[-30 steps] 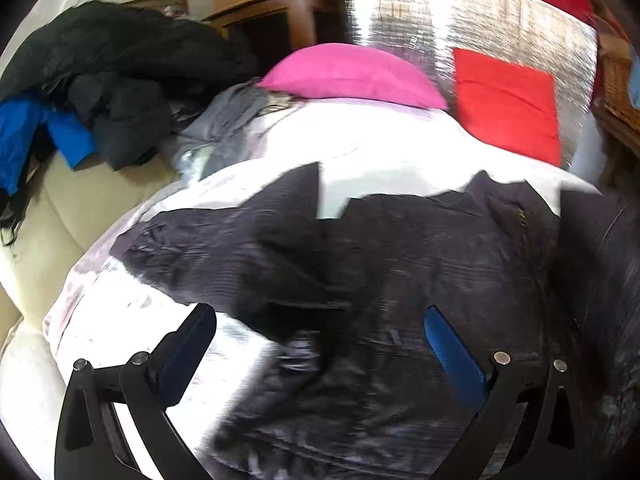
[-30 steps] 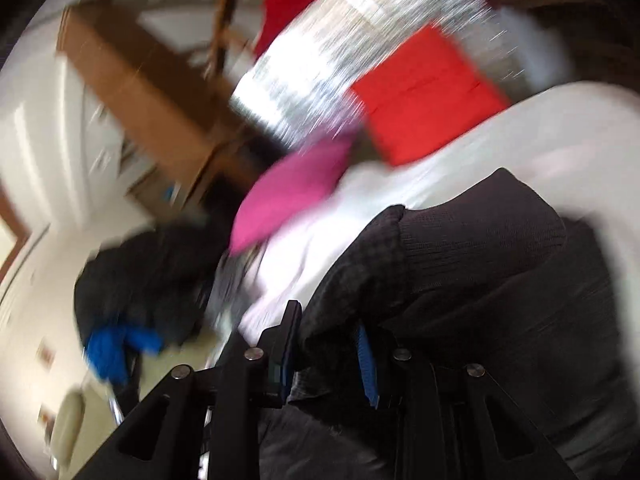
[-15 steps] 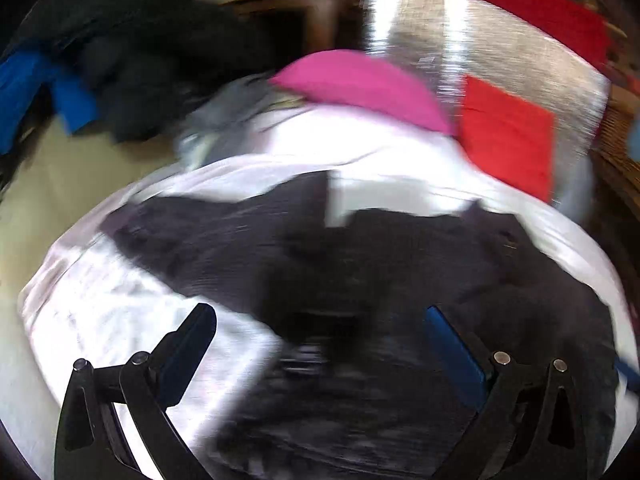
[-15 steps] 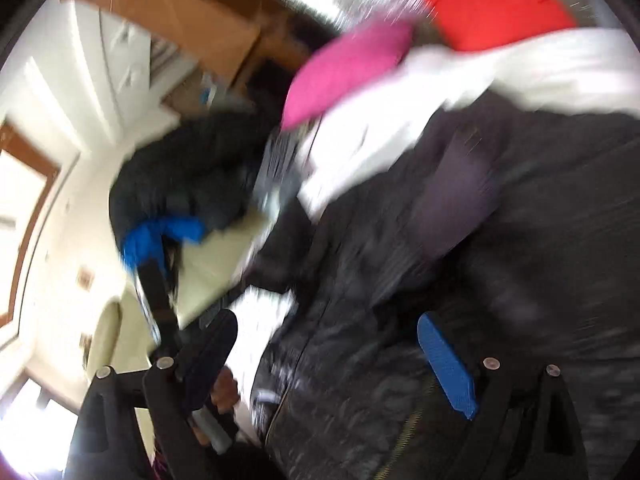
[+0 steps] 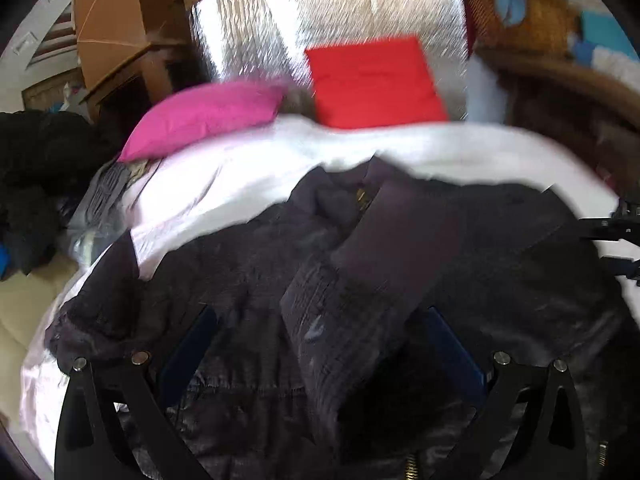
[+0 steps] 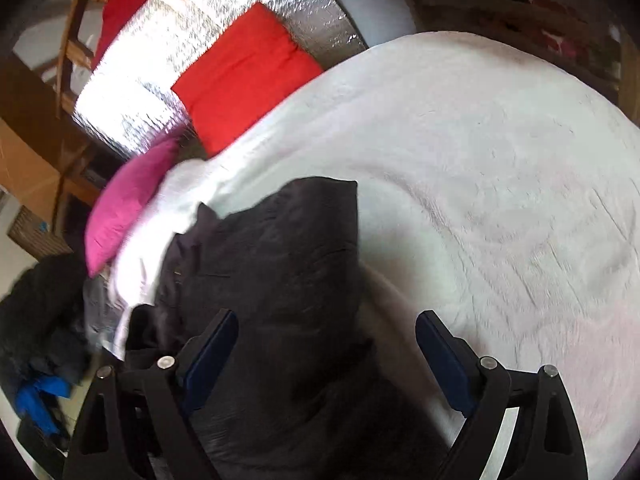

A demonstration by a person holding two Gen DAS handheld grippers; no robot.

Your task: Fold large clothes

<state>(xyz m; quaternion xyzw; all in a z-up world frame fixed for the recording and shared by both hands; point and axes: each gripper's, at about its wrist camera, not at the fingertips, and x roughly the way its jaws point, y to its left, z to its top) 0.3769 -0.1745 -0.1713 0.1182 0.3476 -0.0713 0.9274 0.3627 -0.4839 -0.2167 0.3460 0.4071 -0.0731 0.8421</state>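
1. The large dark charcoal quilted jacket [image 5: 360, 280] lies spread on the white bed cover [image 6: 500, 200], one sleeve folded across its body; motion blur smears its seams and collar in the left wrist view.
2. The jacket's lower hem is cut off at the bottom of both views, and a gold zipper only peeks out at the left view's edge.
3. The left gripper [image 5: 320, 344] hangs low over the jacket with its fingers spread wide and nothing between them; the blue pads sink into dark fabric and are hard to make out.
4. The right gripper [image 6: 326, 352] also stands wide apart, empty, over the jacket's edge and the bare cover.
5. A magenta pillow [image 5: 204, 114] and a red square cushion [image 5: 376, 82] sit at the bed's head against a silver foil panel [image 5: 328, 12].
6. A wicker basket [image 5: 532, 20] at upper right holds blurred blue cloth; its other contents cannot be told.
7. A dark heap of clothes [image 6: 40, 312] lies beside the bed, partly cut off.
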